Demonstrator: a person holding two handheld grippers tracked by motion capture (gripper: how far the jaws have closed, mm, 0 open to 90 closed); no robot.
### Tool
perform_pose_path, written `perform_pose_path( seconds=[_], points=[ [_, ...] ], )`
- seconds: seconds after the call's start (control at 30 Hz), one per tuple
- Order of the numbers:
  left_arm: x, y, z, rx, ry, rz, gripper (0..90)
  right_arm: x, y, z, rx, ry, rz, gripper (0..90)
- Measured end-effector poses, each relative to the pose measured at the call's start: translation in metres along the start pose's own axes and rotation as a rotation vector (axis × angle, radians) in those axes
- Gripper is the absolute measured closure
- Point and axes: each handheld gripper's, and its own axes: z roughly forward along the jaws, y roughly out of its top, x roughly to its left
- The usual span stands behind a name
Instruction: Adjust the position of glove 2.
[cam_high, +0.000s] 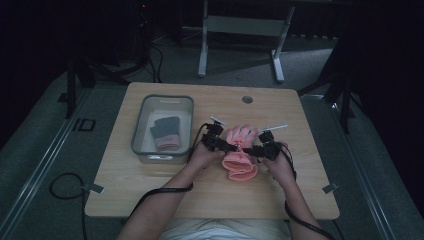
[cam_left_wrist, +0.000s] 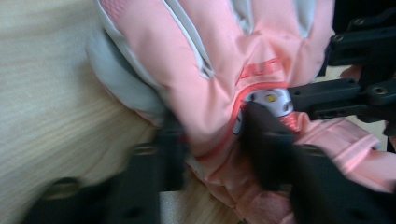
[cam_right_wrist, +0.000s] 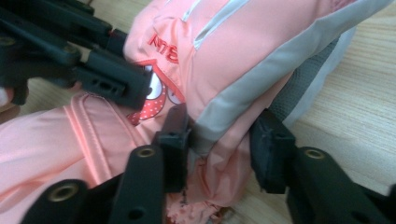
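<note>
Pink glove (cam_high: 240, 152) lies flat on the counter (cam_high: 150, 195), right of a grey bin (cam_high: 141, 131) that has a grey glove (cam_high: 165, 132) in it; the tools work it from both sides at the wrist. To do this step well, I judge each tool should take a firm bite of the padded fabric at the wrist, not just the outer skin, and the two should rise together so the glove stays level and nothing slips out.

Left tool (cam_left_wrist: 212, 140): jaws narrowed, pads pinching a fold of pink fabric by the printed patch; it grips the glove. Right tool (cam_right_wrist: 219, 149): jaws part-closed, straddling the glove's edge. One pad presses the fabric; the other looks just clear, so no firm hold yet.
</note>
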Motion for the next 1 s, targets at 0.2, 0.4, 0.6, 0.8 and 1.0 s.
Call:
perform_pose_path(
  seconds=[0.2, 0.4, 0.6, 0.8, 1.0],
  points=[
    [-0.013, 0.003, -0.011, -0.012, 0.026, 0.045, 78.7, 0.006, 0.0, -0.007, -0.024, 0.004, -0.007, 67.4],
    [-0.029, 0.011, -0.032, -0.034, 0.083, 0.116, 79.3, 0.014, 0.007, -0.019, -0.073, 0.023, -0.016, 68.7],
    [-0.039, 0.016, -0.057, -0.065, 0.102, 0.144, 79.7, 0.027, 0.018, -0.03, -0.111, 0.036, -0.043, 69.1],
    [-0.048, 0.018, -0.077, -0.087, 0.14, 0.185, 79.7, 0.04, 0.028, -0.039, -0.141, 0.045, -0.065, 69.4],
    [-0.049, 0.021, -0.1, -0.109, 0.167, 0.198, 79.7, 0.053, 0.041, -0.044, -0.162, 0.064, -0.089, 69.4]
  ],
)
